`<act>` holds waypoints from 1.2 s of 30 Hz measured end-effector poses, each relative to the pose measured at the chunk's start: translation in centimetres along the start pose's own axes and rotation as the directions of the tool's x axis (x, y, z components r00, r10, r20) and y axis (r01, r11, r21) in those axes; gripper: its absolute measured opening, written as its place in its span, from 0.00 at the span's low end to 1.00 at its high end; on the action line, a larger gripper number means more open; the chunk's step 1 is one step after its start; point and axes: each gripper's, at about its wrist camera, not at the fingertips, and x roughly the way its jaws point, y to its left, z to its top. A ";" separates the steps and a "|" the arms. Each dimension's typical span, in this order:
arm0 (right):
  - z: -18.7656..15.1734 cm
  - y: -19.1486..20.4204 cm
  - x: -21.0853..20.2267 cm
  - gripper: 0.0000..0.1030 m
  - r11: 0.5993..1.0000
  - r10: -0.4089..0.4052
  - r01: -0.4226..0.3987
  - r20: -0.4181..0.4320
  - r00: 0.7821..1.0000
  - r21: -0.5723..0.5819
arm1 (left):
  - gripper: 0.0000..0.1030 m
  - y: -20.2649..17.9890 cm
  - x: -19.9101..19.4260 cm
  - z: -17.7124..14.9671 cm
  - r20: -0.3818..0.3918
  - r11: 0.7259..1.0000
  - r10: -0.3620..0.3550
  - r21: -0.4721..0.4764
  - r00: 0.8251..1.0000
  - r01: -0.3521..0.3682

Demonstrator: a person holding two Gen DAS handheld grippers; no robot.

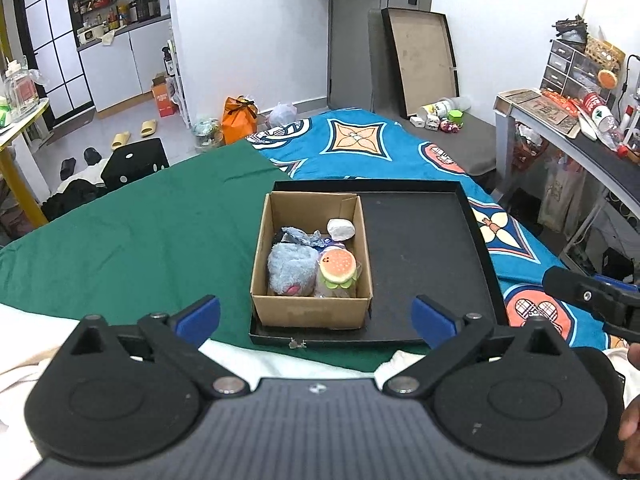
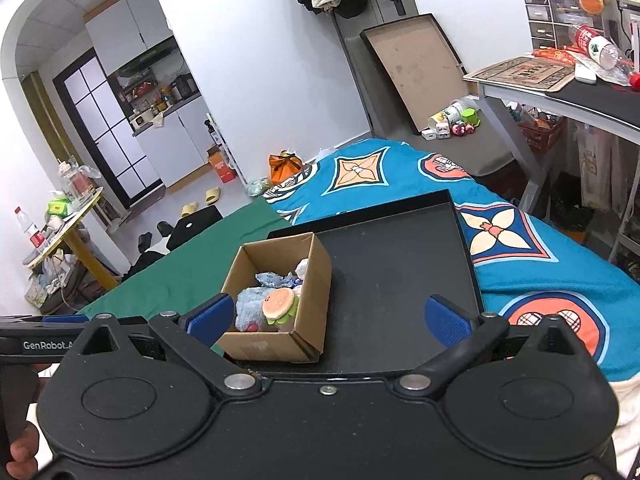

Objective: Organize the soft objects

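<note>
My left hand-held gripper (image 1: 316, 316) is spread wide; its blue-padded fingers (image 1: 199, 314) hold nothing and touch nothing. It hangs just short of the near wall of the open brown cardboard box (image 1: 310, 312), which sits between the two fingers in the left wrist view.

My right hand-held gripper (image 2: 330, 318) is likewise spread wide and carries nothing. Its blue-padded fingers (image 2: 448, 320) hang above the near part of the shallow black rectangular tray (image 2: 400, 280). In the right wrist view its left finger overlaps the near left corner of the box (image 2: 276, 346); I cannot tell whether they touch.

The box stands upright in the left part of the tray (image 1: 424, 248), which lies on a bed across the seam of the green sheet (image 1: 140, 232) and the blue patterned blanket (image 1: 360, 140).

All visible soft objects are inside the box:
- a fuzzy light-blue plush toy (image 1: 290, 268) at the near left, with a pink patch low down;
- a round plush hamburger (image 1: 338, 268) with an orange bun and green edge, touching the blue plush on its right;
- a white rounded soft piece (image 1: 341, 229) at the far right corner;
- a grey-blue crumpled fabric item (image 1: 296, 236) behind the blue plush.

The tray's right part carries no items.
</note>
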 end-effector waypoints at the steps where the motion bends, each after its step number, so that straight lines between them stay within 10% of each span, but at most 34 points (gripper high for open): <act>1: 0.0 -0.1 -0.2 1.00 1.000 0.001 -0.001 0.001 1.000 0.002 | 0.98 0.0 -0.3 -0.1 0.003 1.000 -0.002 0.000 1.000 0.002; 36: -2.1 0.1 -5.5 1.00 0.992 -0.123 0.122 -0.041 0.991 -0.043 | 0.98 -0.1 -4.8 -3.2 0.033 1.000 -0.012 -0.008 0.999 0.013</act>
